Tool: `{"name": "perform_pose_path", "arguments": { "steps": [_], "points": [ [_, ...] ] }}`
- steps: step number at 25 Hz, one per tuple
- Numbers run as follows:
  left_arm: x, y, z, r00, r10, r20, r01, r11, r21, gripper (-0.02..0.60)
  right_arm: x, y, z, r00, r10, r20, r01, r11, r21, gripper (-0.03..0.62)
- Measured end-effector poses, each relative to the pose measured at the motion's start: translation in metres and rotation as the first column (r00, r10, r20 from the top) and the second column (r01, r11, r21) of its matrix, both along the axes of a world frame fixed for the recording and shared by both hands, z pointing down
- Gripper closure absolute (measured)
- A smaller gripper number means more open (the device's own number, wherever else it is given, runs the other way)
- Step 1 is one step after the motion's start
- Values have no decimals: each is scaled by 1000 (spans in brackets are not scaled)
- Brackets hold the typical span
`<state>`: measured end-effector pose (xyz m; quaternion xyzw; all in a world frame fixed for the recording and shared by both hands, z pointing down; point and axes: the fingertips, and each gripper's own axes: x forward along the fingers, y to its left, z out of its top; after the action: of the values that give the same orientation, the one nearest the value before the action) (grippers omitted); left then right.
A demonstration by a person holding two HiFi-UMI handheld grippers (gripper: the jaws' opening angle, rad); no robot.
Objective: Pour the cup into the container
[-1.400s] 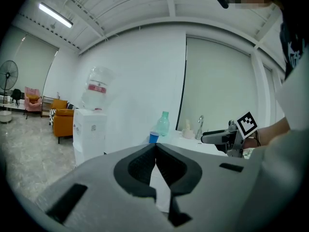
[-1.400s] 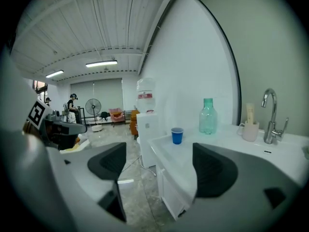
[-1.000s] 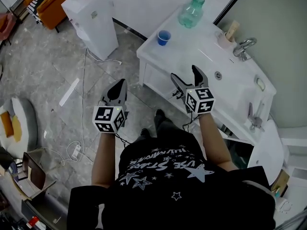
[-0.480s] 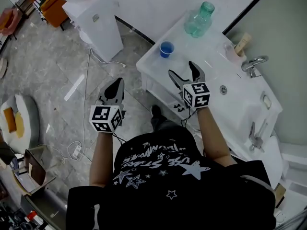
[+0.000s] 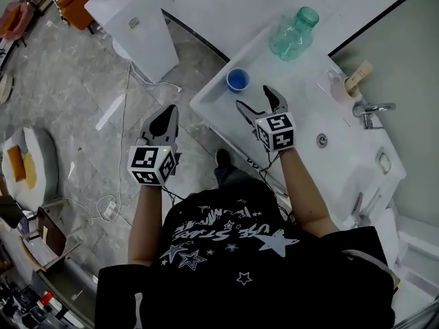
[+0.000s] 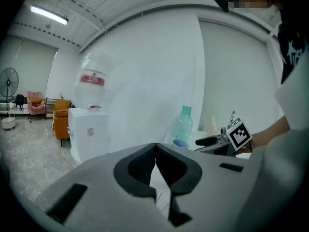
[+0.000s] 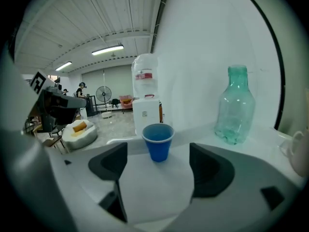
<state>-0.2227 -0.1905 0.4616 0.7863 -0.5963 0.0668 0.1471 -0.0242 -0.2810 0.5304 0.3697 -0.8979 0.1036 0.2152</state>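
A blue cup (image 5: 238, 79) (image 7: 158, 141) stands upright near the left edge of the white counter (image 5: 309, 108). A green-tinted glass bottle (image 5: 295, 33) (image 7: 235, 106) stands further back by the wall. My right gripper (image 5: 258, 102) (image 7: 157, 166) hovers over the counter just short of the cup, open, with the cup lined up between its fingers and nothing held. My left gripper (image 5: 163, 123) (image 6: 155, 164) hangs over the floor to the left of the counter, shut and empty. The cup (image 6: 180, 143) and the bottle (image 6: 183, 124) also show small in the left gripper view.
A sink with a tap (image 5: 372, 108) and a pale cup holding a brush (image 5: 341, 86) sit at the counter's far right. A white water dispenser (image 5: 137, 26) (image 7: 146, 100) stands on the floor to the left. Cables (image 5: 123, 136) trail over the marble floor.
The right gripper has moved forward and left over the counter, closing on the blue cup. The left gripper has barely moved and stays shut.
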Motion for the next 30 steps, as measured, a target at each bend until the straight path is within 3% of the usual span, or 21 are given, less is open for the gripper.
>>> {"name": "perform_pose_path", "arguments": {
  "steps": [8,22,30],
  "points": [
    [6,-25,12,1000,-7,5,7,999,-43,572,-16,-22,27,997,-78,2,78,996,-48,204],
    [5,-43,22,1000,-24,15,25,996,-84,571,-46,-41,37,970,-242,-11,242,970,-11,215],
    [5,-45,27,999,-32,22,34,995,-97,572,-53,-44,37,960,-280,13,280,960,19,252]
  ]
}}
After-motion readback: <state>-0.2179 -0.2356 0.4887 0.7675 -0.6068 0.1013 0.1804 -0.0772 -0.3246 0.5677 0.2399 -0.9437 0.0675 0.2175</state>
